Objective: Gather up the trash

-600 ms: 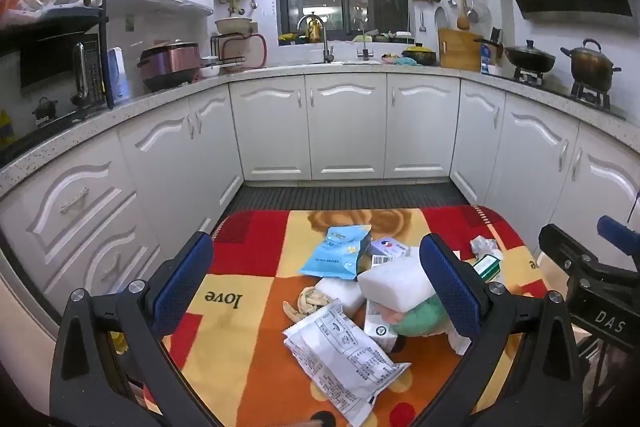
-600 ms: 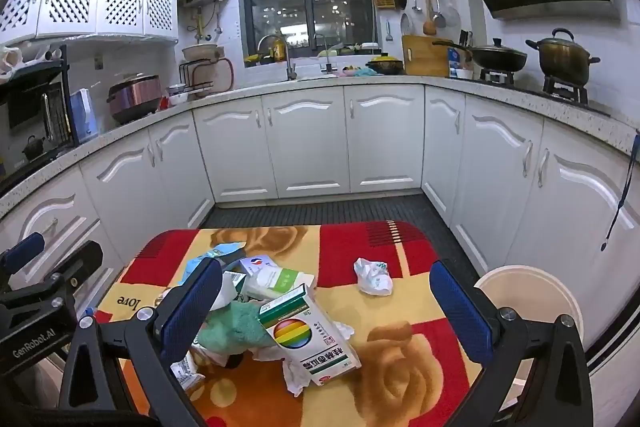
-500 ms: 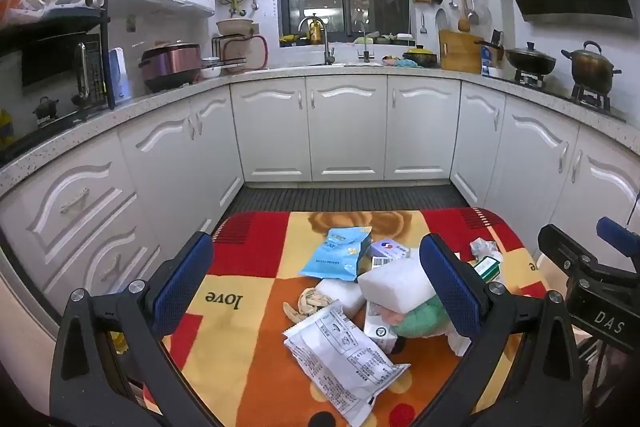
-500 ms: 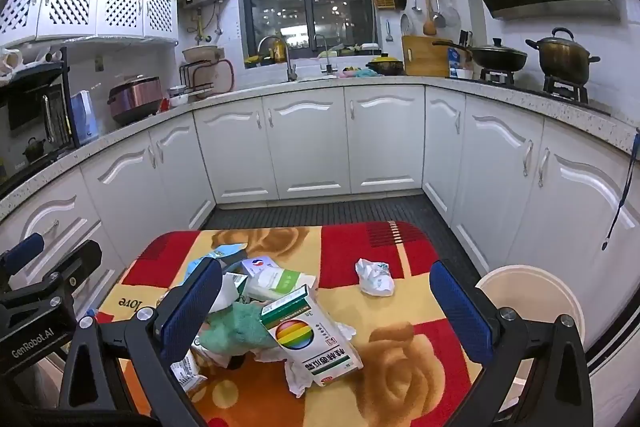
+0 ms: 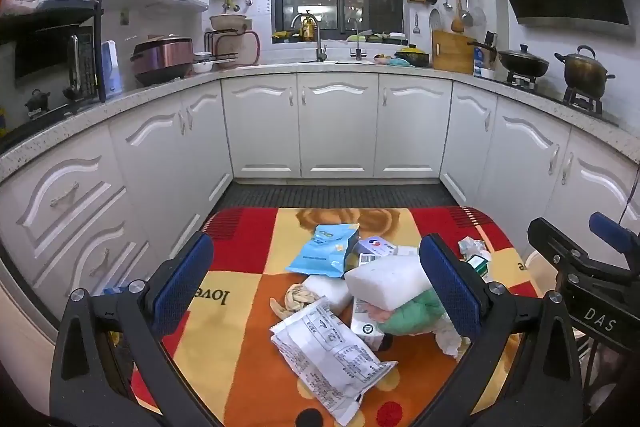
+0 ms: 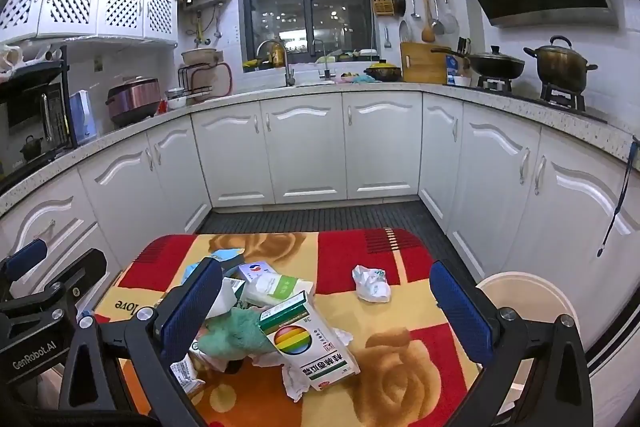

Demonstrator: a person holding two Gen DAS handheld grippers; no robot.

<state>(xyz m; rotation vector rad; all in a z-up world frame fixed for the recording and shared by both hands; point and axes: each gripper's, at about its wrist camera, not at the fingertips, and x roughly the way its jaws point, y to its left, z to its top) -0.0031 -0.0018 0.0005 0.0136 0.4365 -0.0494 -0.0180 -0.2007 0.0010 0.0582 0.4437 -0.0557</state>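
A heap of trash lies on a small table with a red, orange and yellow cloth. It holds a blue snack bag, a white foam block, a printed white wrapper, a green cloth and a box with a rainbow circle. A crumpled white wrapper lies apart, further back. My left gripper hovers open above the heap. My right gripper is open too, nothing between its fingers.
A round white bin stands on the floor right of the table. White kitchen cabinets ring the room, with a dark mat on the floor beyond the table. Pots sit on the stove at right.
Both views have shifted very slightly; the grippers stay wide open and the trash has not moved.
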